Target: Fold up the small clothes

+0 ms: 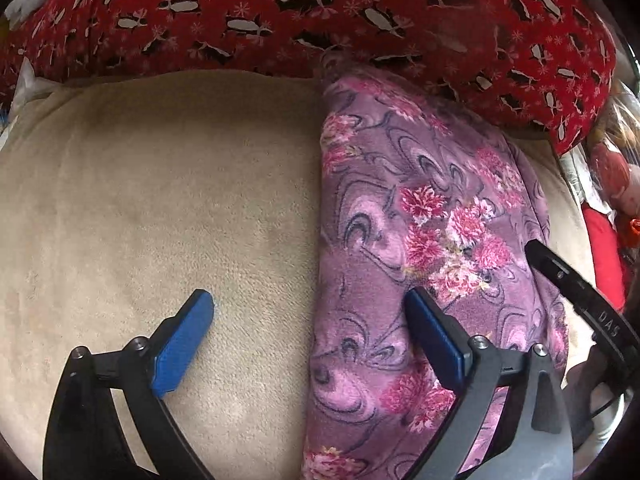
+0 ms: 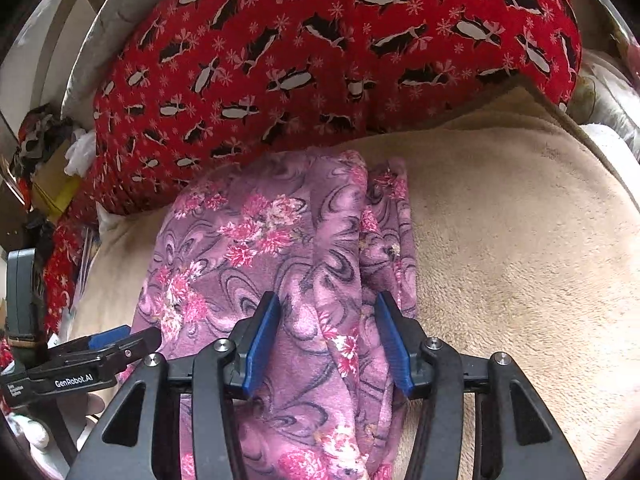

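A purple fleece garment with pink flowers lies folded lengthwise in a long strip on a beige blanket. My left gripper is open and empty, its jaws wide, one blue pad on the blanket and one over the garment's left part. In the right wrist view the garment runs away from me. My right gripper is open, its blue pads astride a raised fold of the garment near its right edge. The left gripper shows at the garment's left side.
A red fleece cloth with a penguin print lies bunched along the far edge of the blanket. Clutter sits beyond the blanket on the left of the right wrist view. Red items lie at the right.
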